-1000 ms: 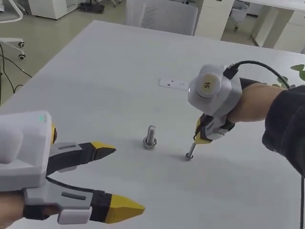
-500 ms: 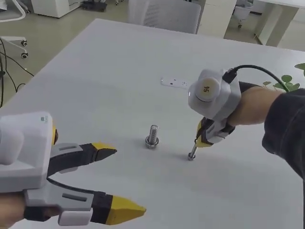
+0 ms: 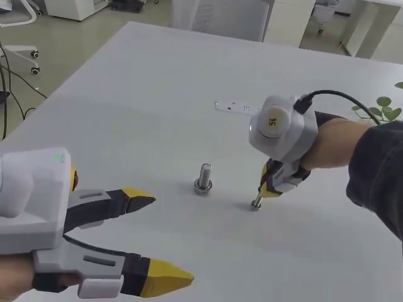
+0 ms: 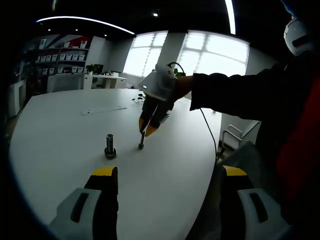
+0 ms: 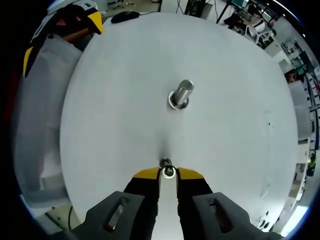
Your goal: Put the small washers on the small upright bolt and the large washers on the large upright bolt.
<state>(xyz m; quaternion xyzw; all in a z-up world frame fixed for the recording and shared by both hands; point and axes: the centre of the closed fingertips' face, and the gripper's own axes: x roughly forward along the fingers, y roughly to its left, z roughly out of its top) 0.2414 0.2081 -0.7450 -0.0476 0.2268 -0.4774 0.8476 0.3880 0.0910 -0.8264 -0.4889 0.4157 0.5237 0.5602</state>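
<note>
A white table (image 3: 157, 94) stands on a pale floor (image 3: 75, 38), a grey chair (image 3: 217, 19) at its far edge, with bright windows (image 4: 210, 55) and ceiling light strips (image 4: 85, 19)

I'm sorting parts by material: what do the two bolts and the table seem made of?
Large bolt: looks like bright steel, silvery, with glints along its thread. Small bolt: likely the same, grey and shiny, though too small to be sure. Table: matt white, perhaps laminate; smooth, no grain showing.

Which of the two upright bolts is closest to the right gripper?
The small bolt, the thinner one at the tips of the right gripper; the large bolt stands apart.
</note>
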